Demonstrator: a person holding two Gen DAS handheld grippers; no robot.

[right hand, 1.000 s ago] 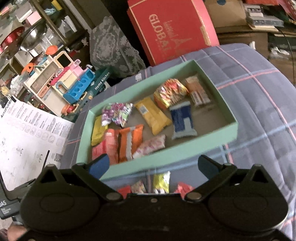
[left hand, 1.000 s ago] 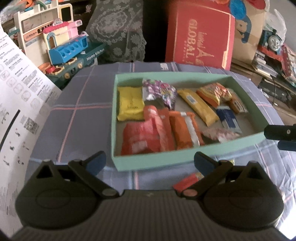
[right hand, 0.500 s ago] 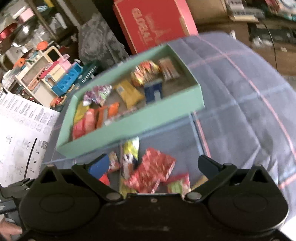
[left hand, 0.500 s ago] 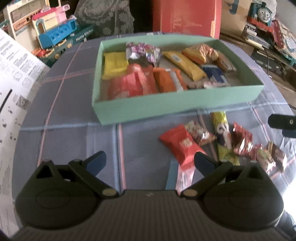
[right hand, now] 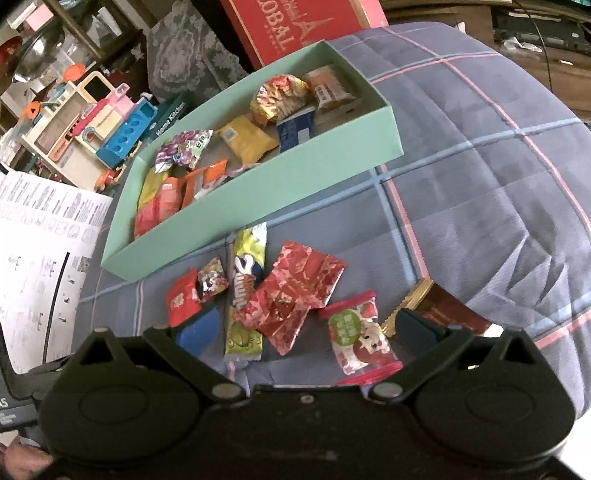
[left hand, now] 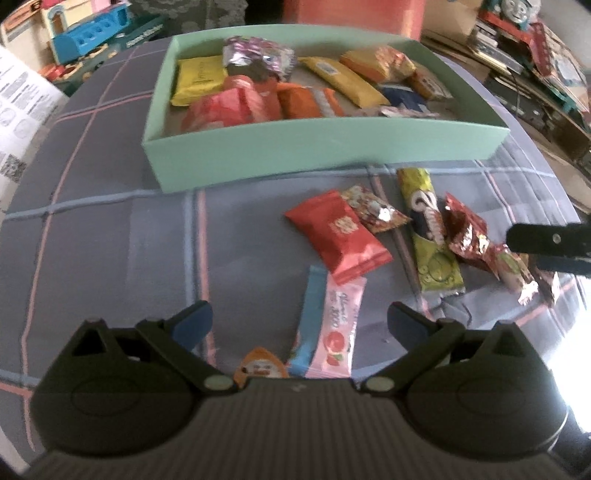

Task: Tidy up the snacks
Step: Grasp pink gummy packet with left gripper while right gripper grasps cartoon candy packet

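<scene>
A mint green box (left hand: 325, 147) (right hand: 258, 206) holds several snack packs on a plaid blue cloth. Loose snacks lie in front of it: a red pack (left hand: 338, 234), a green-yellow bar (left hand: 430, 236) (right hand: 245, 288), a crinkled red foil pack (right hand: 291, 295), a pink strip pack (left hand: 338, 328), and a strawberry candy pack (right hand: 356, 334). My left gripper (left hand: 299, 323) is open and empty above the pink strip pack. My right gripper (right hand: 306, 330) is open and empty above the foil and candy packs; it also shows at the right edge of the left wrist view (left hand: 546, 247).
A red carton (right hand: 295, 26) stands behind the box. Toy kitchen sets (right hand: 88, 122) crowd the back left. A white printed sheet (right hand: 37, 258) hangs at the left. A brown and gold pack (right hand: 443, 306) lies right of the candy.
Both grippers have pulled back from the box and tipped down. The loose snacks in front of the box have come into full view under them.
</scene>
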